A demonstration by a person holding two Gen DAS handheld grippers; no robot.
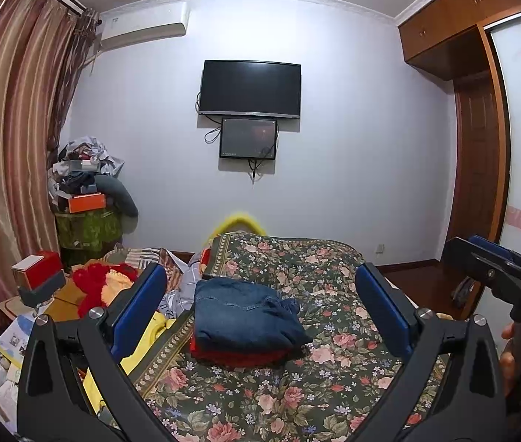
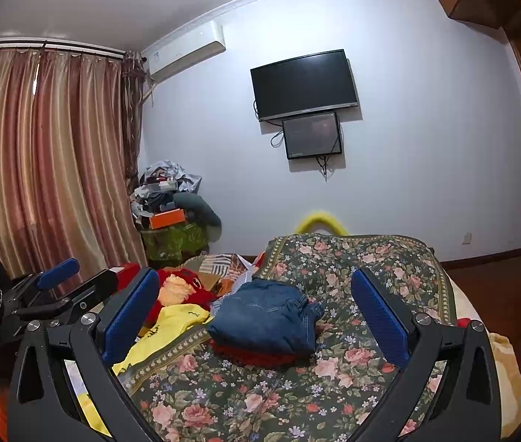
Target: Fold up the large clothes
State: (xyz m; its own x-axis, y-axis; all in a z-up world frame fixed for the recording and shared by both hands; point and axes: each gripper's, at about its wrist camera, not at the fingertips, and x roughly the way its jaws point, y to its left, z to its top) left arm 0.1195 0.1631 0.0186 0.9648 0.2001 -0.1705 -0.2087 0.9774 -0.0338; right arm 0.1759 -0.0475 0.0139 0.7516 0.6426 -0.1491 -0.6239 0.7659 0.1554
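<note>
Both grippers spread over floral bedspread (image 1: 278,386) w/ folded jeans (image 1: 245,313).

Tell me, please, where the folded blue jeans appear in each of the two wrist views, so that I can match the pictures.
Left wrist view: the folded blue jeans lie centre, on a red garment, between the open fingers.
Right wrist view: the jeans lie centre, slightly lower, on the same red garment.
Shared landmark: the wall television, above the jeans in both.

Two folded garments (image 1: 245,313), two wall screens (image 1: 250,88), one floral bedspread (image 1: 297,386), two tools (image 1: 260,294).
</note>
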